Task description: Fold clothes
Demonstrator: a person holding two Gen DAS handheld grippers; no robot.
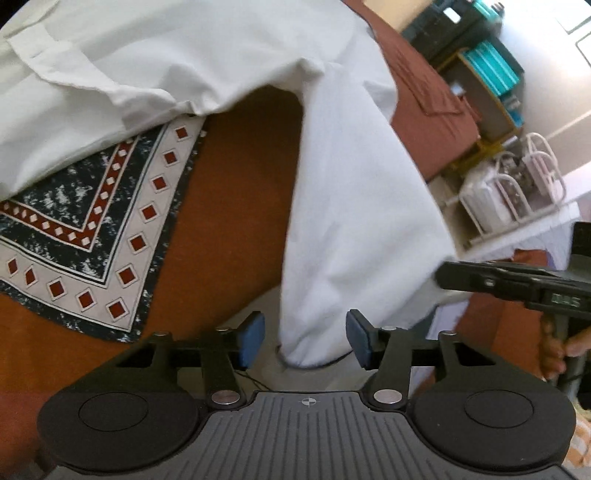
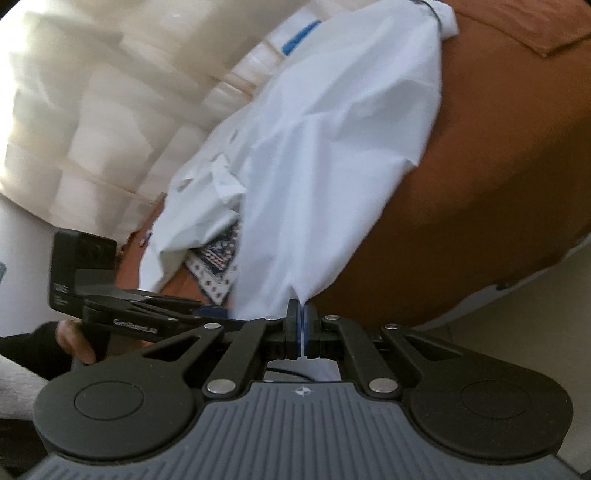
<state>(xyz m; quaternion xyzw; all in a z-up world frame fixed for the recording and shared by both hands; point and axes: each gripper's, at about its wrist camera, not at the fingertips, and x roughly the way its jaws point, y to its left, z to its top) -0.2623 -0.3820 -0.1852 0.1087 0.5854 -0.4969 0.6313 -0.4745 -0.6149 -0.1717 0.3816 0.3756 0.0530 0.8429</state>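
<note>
Right claw (image 2: pixel 302 325) clamped on a pinch of the white shirt (image 2: pixel 314 155), blue pads pressed together with a thin fold of cloth between them. Left claw (image 1: pixel 305 339) standing apart, blue pads (image 1: pixel 255 341) on either side of a hanging white sleeve (image 1: pixel 351 229), neither pad touching it; sleeve end dangling in the gap.

Shirt spread over the rust-brown bed (image 1: pixel 236 206), body bunched toward the far side, collar and placket (image 1: pixel 48 62) creased at the top left of the left wrist view. From the right wrist view, drawn up in a taut fan from the pinched point, far corner (image 2: pixel 443 22) lying near the far edge of the bed.

Half under the shirt, a patterned cloth (image 1: pixel 92 236) lying flat on the bed: dark blue and grey, red diamonds along the border, one corner pointing toward the near edge.

Beyond the far edge of the bed, a shelf with teal boxes (image 1: pixel 491 70) and white wire racks (image 1: pixel 517 184). At the right rim of the left wrist view, the other claw's black body and the fingers of a hand (image 1: pixel 554 350) on its handle. In the right wrist view, pale curtains (image 2: pixel 92 92), blurred.
</note>
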